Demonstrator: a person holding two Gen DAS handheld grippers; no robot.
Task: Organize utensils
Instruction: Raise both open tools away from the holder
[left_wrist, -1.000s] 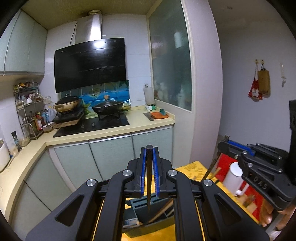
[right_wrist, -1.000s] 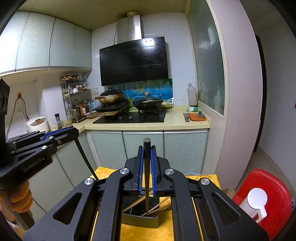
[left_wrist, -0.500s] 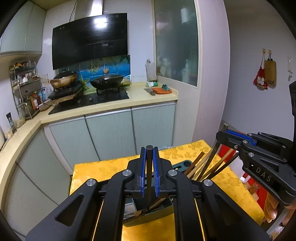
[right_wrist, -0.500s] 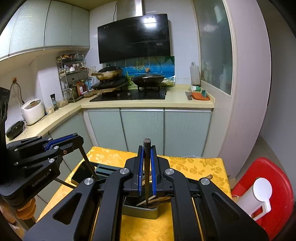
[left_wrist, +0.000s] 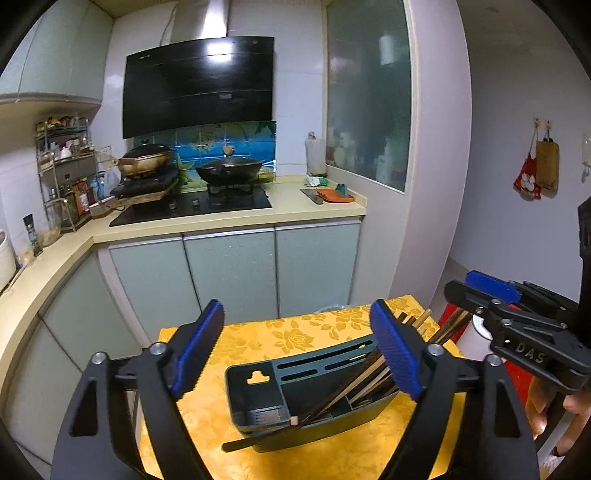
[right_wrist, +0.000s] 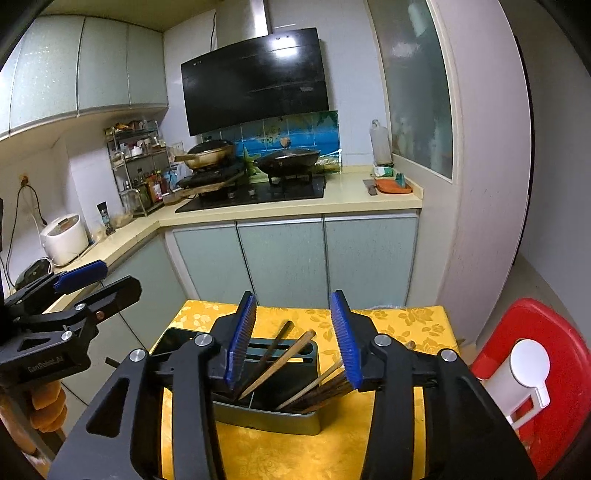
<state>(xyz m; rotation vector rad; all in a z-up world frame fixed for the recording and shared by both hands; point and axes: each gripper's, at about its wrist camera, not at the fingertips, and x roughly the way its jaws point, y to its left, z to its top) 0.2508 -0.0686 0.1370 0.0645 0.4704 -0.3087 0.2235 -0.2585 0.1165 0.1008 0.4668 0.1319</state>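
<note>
A dark teal utensil holder (left_wrist: 258, 380) stands on a small table with a yellow flowered cloth (left_wrist: 295, 332). Several brown chopsticks (left_wrist: 354, 384) lean in its right compartments; one dark chopstick (left_wrist: 243, 441) pokes out over its front left. My left gripper (left_wrist: 297, 354) is open and empty, just above and in front of the holder. My right gripper (right_wrist: 293, 338) is open and empty, right over the holder (right_wrist: 273, 415), with chopsticks (right_wrist: 284, 356) leaning up between its fingers. Each gripper shows at the edge of the other's view.
A red plastic stool (right_wrist: 532, 369) with a white object (right_wrist: 524, 365) on it stands right of the table. Behind are teal cabinets (left_wrist: 229, 273), a counter with a stove and woks (left_wrist: 229, 171), and a white wall corner (left_wrist: 436, 184).
Both grippers were shut on a dark chopstick each; both have opened and dropped them into the holder. Both have tilted down toward the table.
</note>
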